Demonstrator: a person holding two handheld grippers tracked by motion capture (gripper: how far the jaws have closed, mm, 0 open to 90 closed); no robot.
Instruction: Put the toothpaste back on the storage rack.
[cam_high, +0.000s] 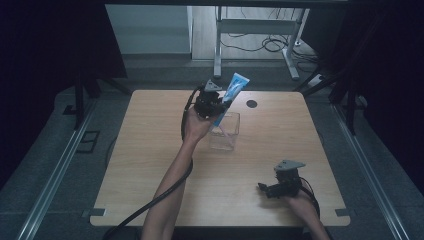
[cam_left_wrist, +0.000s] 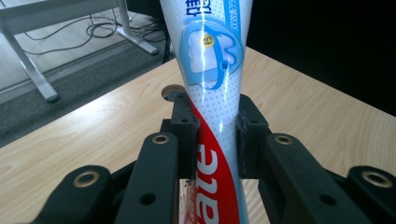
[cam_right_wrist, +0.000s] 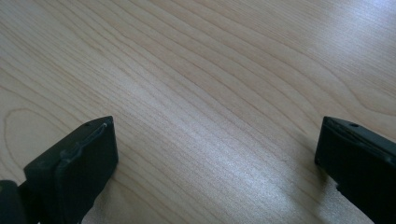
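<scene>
Pale wood table (cam_high: 150, 150) in a dark-curtained room. My left gripper (cam_left_wrist: 215, 126) is clamped on a toothpaste tube (cam_left_wrist: 212, 70), held tilted above the clear container (cam_high: 224, 131) at mid-table. To seat it well, I should lower the tube's bottom end inside the rim (a near wall looks easy to clip) before letting go. My right gripper (cam_right_wrist: 215, 154) rests at the near right, jaws wide and empty.

From my seat the high view looks dim and bluish, its corners sinking to black, with the brightest patch on the floor beyond the table (cam_high: 150, 150). A streak of glare runs down the toothpaste tube (cam_left_wrist: 212, 70), and the nearest jaws look soft.
</scene>
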